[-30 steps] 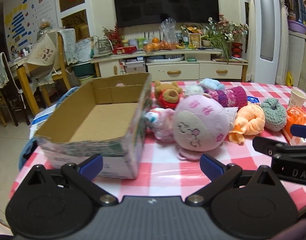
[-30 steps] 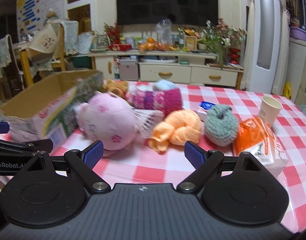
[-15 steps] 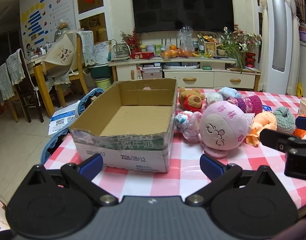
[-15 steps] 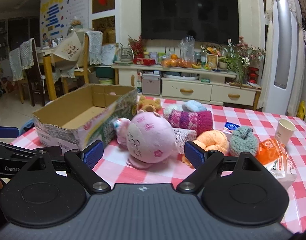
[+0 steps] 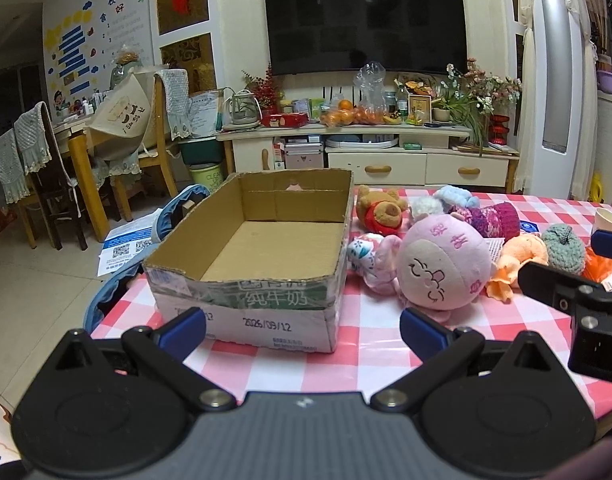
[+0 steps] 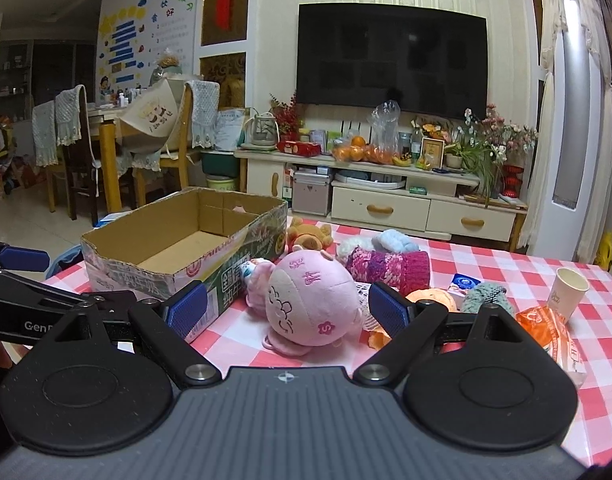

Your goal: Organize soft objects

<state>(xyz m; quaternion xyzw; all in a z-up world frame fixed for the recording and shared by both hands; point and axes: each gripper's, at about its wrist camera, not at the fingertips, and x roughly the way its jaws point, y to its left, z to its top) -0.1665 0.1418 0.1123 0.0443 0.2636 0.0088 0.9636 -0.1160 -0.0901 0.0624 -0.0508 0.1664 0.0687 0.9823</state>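
An empty cardboard box (image 5: 261,240) (image 6: 173,244) stands on the left of a pink checked table (image 5: 370,348). Right of it lie soft toys: a big pink round-headed doll (image 5: 442,268) (image 6: 310,304), a brown bear (image 5: 380,208) (image 6: 308,236), a small pink baby doll (image 5: 372,256), a purple knitted roll (image 5: 486,216) (image 6: 390,266), an orange plush (image 5: 518,256) and a green knitted ball (image 5: 564,248) (image 6: 486,296). My left gripper (image 5: 301,328) is open in front of the box. My right gripper (image 6: 285,310) is open, just short of the pink doll. Neither holds anything.
A paper cup (image 6: 568,290) and an orange packet (image 6: 554,332) sit at the table's right side. Behind the table are a TV cabinet (image 5: 370,160) with clutter, a dining table with chairs (image 5: 65,168) at left, and a blue-covered seat (image 5: 177,216) beside the box.
Both grippers have pulled back and risen from the table, so the box and toys look smaller and farther. Nothing on the table has moved; both grippers stayed open.
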